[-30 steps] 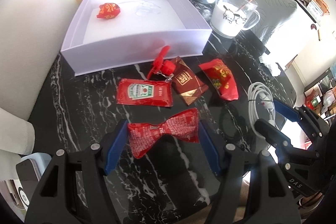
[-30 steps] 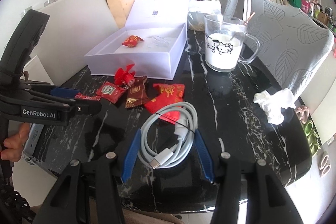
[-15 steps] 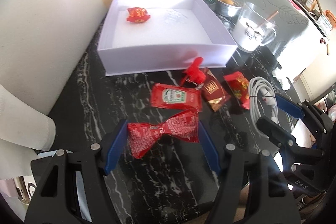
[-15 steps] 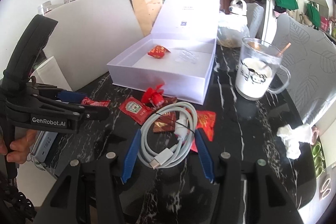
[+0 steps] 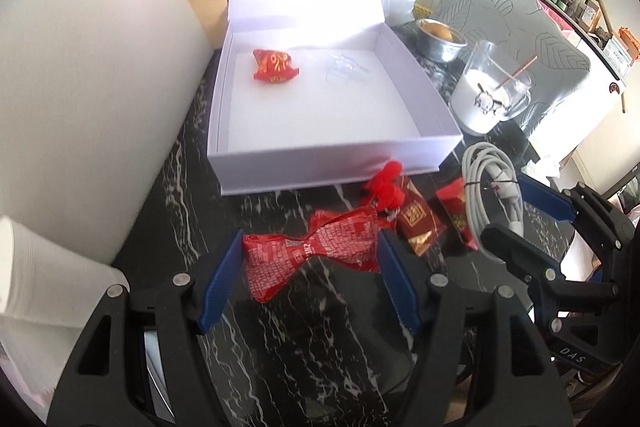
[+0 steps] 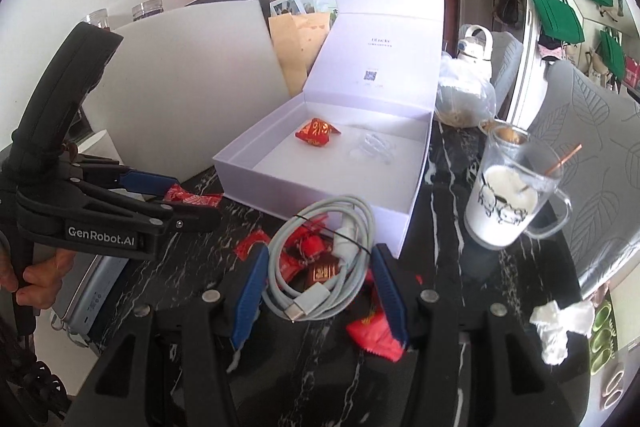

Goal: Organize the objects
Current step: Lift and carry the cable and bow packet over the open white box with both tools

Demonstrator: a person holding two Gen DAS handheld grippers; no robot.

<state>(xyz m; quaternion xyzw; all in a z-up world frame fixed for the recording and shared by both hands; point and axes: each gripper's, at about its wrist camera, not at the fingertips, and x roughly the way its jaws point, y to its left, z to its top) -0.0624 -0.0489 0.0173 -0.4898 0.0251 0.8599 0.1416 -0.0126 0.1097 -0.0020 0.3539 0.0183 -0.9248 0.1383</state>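
My left gripper (image 5: 310, 257) is shut on a red snack packet (image 5: 312, 247) and holds it above the black marble table, in front of the open white box (image 5: 332, 155). My right gripper (image 6: 318, 267) is shut on a coiled white charging cable (image 6: 320, 259) and holds it over loose red packets (image 6: 372, 335) near the box's front corner. The box (image 6: 320, 195) holds a red candy packet (image 5: 276, 67) and a clear plastic piece (image 5: 344, 71). The cable (image 5: 488, 187) shows at right in the left wrist view.
A glass mug of milk (image 6: 504, 203) stands right of the box. A brown sachet (image 5: 418, 223) and red packets (image 5: 456, 211) lie on the table. A white board (image 5: 92, 99) stands to the left, and a crumpled tissue (image 6: 560, 327) lies at the right edge.
Both grippers have lifted and moved toward the white box, each carrying its object. The ketchup sachet has passed out of the left wrist view under the held packet.
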